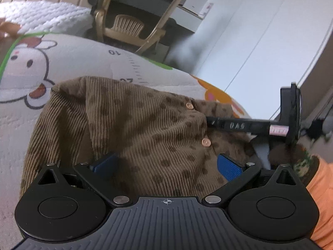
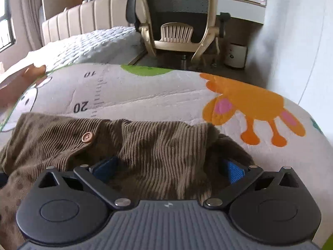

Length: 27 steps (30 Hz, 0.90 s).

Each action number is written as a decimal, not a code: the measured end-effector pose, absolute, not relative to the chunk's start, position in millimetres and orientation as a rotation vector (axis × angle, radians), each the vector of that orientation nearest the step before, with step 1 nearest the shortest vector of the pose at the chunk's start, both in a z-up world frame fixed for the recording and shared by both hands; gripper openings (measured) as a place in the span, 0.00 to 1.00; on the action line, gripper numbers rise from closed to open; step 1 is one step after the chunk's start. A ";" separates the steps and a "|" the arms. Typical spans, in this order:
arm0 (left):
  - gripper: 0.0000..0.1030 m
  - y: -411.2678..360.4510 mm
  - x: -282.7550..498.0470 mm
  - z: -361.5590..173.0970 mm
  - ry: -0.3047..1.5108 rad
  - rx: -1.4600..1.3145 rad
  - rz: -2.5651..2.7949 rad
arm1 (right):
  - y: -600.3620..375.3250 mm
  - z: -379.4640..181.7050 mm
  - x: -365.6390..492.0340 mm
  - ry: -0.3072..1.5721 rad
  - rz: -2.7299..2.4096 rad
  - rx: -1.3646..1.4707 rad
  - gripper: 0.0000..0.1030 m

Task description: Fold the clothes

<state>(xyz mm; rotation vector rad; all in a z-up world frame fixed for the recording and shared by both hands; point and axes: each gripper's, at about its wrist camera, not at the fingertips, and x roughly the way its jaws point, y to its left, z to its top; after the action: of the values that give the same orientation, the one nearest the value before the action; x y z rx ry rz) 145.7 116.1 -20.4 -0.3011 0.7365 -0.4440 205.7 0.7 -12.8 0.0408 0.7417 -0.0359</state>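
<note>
Garment (image 2: 133,145) on the mat (image 2: 158,91) near both claws, chair (image 2: 179,20) far behind, bed (image 2: 93,43) far left

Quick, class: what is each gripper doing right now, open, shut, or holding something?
Left gripper: open, jaws spread over the brown corduroy garment, gripping nothing.
Right gripper: open, garment fabric bunched between its spread jaws, not clamped.

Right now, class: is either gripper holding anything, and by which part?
Nothing is clearly held. Both the left gripper and the right gripper have jaws spread wide, with the brown corduroy garment bunched between the fingers, not pinched.
</note>
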 end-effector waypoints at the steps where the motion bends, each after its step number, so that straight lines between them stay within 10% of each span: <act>1: 1.00 115.5 145.0 -21.2 0.733 -0.292 -0.445 | 0.1 -9.5 201.1 0.730 -0.039 0.037 1.00; 27: 1.00 135.3 126.5 0.5 0.658 -0.268 -0.365 | 60.2 -22.2 132.0 0.709 0.178 -0.191 1.00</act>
<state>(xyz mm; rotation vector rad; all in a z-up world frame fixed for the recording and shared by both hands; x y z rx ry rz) 126.5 135.3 0.5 -0.2679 0.6578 -0.3650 132.0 60.2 -22.2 -0.1910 0.7091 0.1785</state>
